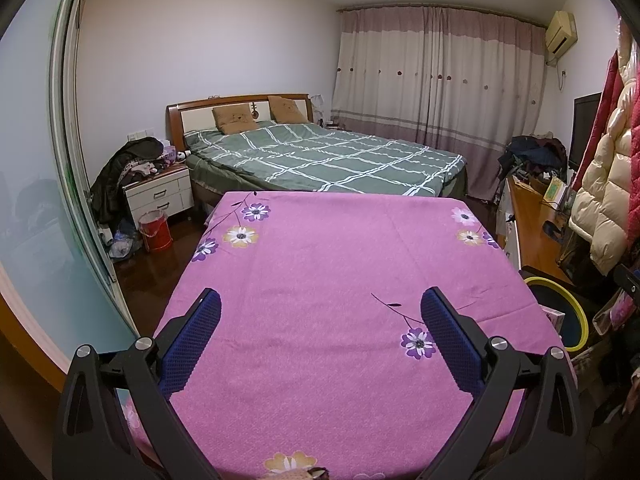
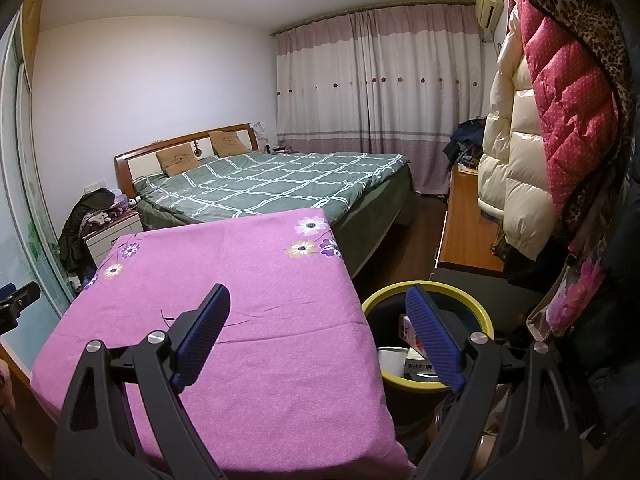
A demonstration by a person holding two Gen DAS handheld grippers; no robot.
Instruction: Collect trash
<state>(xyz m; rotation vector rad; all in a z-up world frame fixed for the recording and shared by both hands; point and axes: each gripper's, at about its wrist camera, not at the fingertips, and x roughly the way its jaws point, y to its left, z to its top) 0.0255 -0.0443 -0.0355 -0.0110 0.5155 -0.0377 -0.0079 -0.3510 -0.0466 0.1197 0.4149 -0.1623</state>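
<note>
left gripper [image 1: 320, 312] wide open, holding nothing | right gripper [image 2: 318, 306] wide open, empty too | purple cloth [image 2: 240, 300] bare — boxes [image 2: 412, 354] already in yellow-rimmed bin [image 2: 400, 292] | look around slowly before reaching — no rushing

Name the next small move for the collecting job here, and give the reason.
Probably hold position and scan rather than grasp. Both the left gripper and the right gripper are open and empty, the purple flowered cloth shows no loose trash, and the yellow-rimmed round bin already holds a few small boxes. Little seems left to collect.
</note>
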